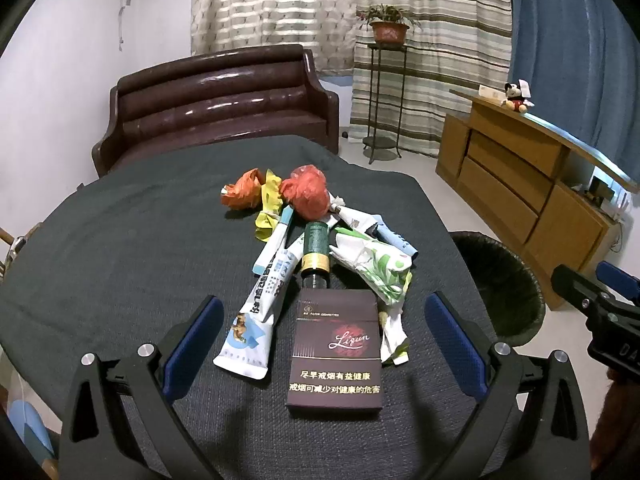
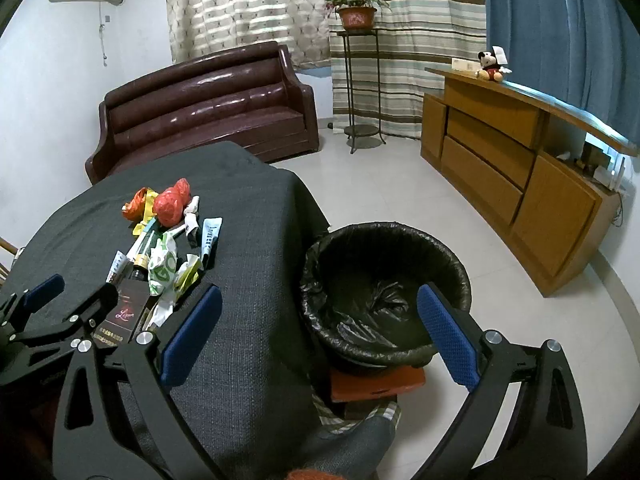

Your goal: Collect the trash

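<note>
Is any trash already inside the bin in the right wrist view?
No: the bin shows only its crumpled black liner, while the cigarette pack and other wrappers lie on the table.

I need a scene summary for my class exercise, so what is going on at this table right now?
A person holds two grippers over a dark-covered table with a pile of trash. The left gripper is open, its fingers either side of a cigarette pack, not yet closed on it. The right gripper is open and empty, out over the table edge and a black-lined bin. The bin shows no trash; the tubes, wrappers and bottle still lie on the table.
</note>
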Tool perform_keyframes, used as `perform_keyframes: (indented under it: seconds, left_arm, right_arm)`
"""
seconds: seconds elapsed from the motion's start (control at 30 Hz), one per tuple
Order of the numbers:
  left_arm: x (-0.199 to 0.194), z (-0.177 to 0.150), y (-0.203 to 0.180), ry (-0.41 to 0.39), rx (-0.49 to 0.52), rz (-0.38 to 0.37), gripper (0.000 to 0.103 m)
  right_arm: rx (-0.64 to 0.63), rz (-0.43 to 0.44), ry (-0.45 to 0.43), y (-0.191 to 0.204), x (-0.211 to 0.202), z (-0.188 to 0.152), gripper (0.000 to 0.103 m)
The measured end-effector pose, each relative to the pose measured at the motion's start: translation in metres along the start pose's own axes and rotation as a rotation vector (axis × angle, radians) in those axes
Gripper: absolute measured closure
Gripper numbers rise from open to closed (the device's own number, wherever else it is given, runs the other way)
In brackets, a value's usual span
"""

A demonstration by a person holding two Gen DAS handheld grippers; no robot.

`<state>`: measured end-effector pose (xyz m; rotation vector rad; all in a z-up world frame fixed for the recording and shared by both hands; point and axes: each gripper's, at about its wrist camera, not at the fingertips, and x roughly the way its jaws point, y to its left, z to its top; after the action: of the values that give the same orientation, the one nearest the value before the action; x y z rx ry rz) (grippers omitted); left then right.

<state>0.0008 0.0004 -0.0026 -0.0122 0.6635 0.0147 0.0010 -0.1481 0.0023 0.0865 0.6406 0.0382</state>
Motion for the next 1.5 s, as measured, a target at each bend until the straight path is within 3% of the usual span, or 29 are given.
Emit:
perform_keyframes:
  seconds: [1.5]
  left_arm:
    - [0.0091, -0.0046, 0.0048, 0.02, -0.015, -0.002, 0.005]
  right_arm:
    - [0.005, 0.003, 0.018, 0.0017, 0.0058, -0.0034, 0.007]
